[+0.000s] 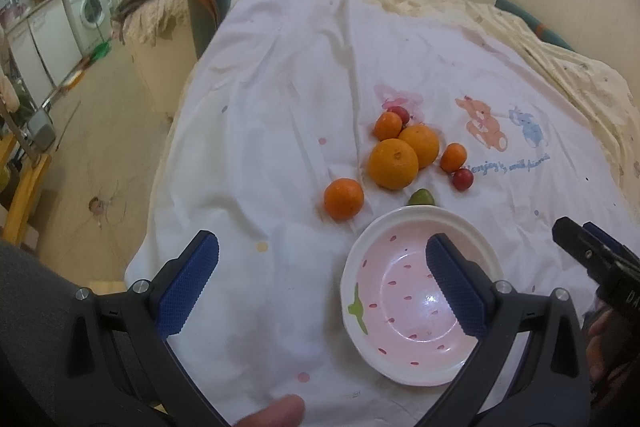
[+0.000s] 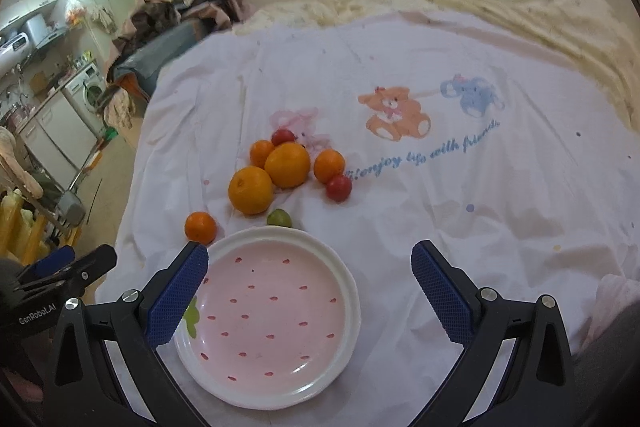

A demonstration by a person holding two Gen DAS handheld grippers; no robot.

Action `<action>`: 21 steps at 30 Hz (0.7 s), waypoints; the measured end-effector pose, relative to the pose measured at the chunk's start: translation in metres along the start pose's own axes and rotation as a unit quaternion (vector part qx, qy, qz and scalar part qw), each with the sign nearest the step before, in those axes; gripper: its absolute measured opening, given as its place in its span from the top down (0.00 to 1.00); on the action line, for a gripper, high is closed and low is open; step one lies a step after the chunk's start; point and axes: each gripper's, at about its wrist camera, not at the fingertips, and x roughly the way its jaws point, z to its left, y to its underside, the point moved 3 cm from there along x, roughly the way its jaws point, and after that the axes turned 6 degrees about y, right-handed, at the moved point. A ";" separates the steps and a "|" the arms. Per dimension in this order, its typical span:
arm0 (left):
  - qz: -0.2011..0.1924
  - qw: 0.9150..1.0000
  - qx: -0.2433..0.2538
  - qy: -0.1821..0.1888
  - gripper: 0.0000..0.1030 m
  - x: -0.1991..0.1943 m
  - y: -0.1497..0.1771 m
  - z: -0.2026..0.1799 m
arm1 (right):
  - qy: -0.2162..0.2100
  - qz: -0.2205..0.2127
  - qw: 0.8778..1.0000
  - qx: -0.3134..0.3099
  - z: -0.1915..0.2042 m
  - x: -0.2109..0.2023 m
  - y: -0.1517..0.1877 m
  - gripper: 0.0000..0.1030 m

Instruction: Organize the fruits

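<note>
- Pink strawberry-patterned ceramic bowl sits empty just ahead of both grippers; nothing is sorted yet.
- Ahead of the bowl, oranges, tangerines, red plums and a green fruit all wait on the cloth.
- Left gripper and right gripper hover spread wide, grasping nothing.
- White cartoon-printed bedsheet covers a bed; a washing machine stands far left.

In the left wrist view the green fruit is half hidden behind the far rim of the pink bowl, and the far red fruit is partly covered by a small orange. The right gripper is cut off by the right edge. In the right wrist view the bowl's green leaf mark lies partly behind one of the fingers. The kitchen things at upper left are too small to tell.
</note>
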 end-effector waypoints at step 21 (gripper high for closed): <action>0.231 0.972 -0.037 0.025 0.34 0.136 -0.047 0.002 | -0.042 0.199 0.977 -0.060 -0.014 0.142 -0.057 0.26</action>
